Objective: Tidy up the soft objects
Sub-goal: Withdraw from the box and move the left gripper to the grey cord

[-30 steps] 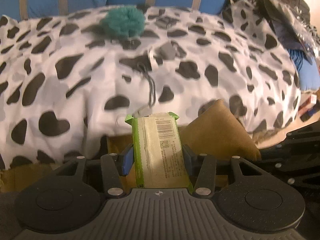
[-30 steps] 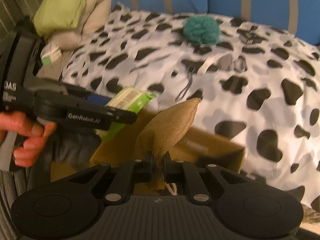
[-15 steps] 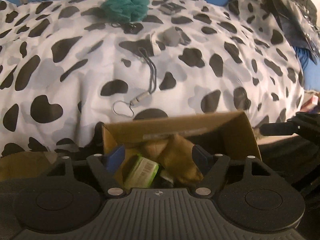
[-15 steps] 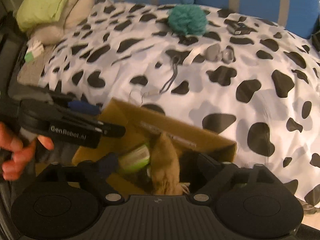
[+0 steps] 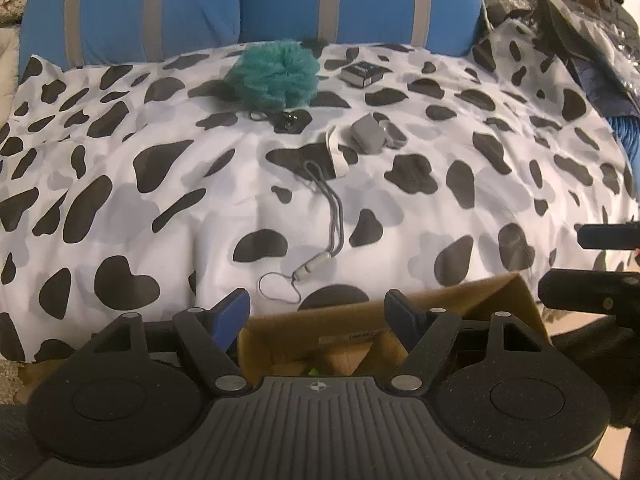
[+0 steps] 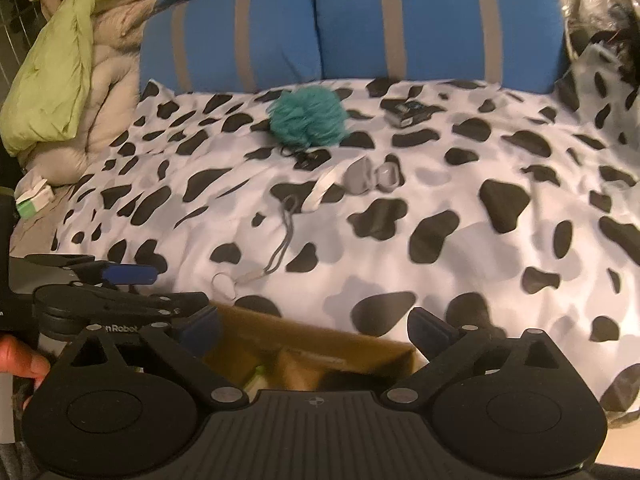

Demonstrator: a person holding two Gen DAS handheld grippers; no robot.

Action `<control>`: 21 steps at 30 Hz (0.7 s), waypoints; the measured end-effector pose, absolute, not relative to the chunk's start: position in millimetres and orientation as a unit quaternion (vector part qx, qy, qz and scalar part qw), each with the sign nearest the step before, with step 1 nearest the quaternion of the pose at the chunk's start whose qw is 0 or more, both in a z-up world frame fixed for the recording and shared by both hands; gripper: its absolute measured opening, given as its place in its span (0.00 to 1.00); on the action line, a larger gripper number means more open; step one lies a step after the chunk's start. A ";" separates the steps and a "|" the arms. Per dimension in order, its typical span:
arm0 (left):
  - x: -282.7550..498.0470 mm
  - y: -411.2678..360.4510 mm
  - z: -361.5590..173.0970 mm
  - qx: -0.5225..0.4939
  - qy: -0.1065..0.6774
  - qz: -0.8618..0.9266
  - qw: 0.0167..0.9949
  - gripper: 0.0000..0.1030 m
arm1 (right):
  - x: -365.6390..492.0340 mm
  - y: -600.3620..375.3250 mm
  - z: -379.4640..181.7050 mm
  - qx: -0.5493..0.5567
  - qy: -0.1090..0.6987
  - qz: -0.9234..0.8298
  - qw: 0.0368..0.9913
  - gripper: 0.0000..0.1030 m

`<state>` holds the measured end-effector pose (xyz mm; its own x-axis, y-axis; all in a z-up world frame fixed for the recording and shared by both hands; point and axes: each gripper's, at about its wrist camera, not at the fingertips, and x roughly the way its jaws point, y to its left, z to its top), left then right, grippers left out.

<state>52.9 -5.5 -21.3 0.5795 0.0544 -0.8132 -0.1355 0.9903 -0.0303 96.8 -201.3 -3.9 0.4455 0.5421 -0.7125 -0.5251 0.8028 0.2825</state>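
Note:
A brown cardboard box (image 5: pixel 504 300) stands at the near edge of the bed, also in the right wrist view (image 6: pixel 320 340). Inside it a brown cloth pouch (image 5: pixel 340 358) and a sliver of the green packet (image 5: pixel 313 371) show. My left gripper (image 5: pixel 318 312) is open and empty just above the box. My right gripper (image 6: pixel 314 326) is open and empty above the box too. A teal fluffy pom-pom (image 5: pixel 276 74) lies far back on the cow-print cover, also in the right wrist view (image 6: pixel 308 118).
On the cover lie a grey lanyard with a ring (image 5: pixel 320 240), a grey earbud case (image 5: pixel 368 134), a small black box (image 5: pixel 364 74) and a black clip (image 5: pixel 290 120). Blue striped pillows (image 5: pixel 240 8) stand behind. A green and beige quilt (image 6: pixel 60 80) is piled at left.
My left gripper let the green packet drop into the box and my right gripper let go of the brown pouch there. Both grippers opened and then lifted up and back from the box.

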 end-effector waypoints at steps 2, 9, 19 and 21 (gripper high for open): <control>53.6 -5.3 -20.7 -0.052 0.452 0.054 0.889 0.71 | 96.9 -204.9 -2.8 0.014 0.417 0.310 0.855 0.99; 59.1 -8.4 -18.2 -0.056 0.446 0.055 0.892 0.71 | 100.3 -212.2 -2.3 0.020 0.408 0.287 0.866 1.00; 60.1 -9.1 -1.5 -0.045 0.425 0.061 0.902 0.71 | 103.8 -217.1 6.5 0.022 0.389 0.271 0.880 1.00; 63.1 -6.4 -0.2 -0.044 0.422 0.064 0.903 0.71 | 106.9 -215.8 8.4 0.019 0.382 0.268 0.884 1.00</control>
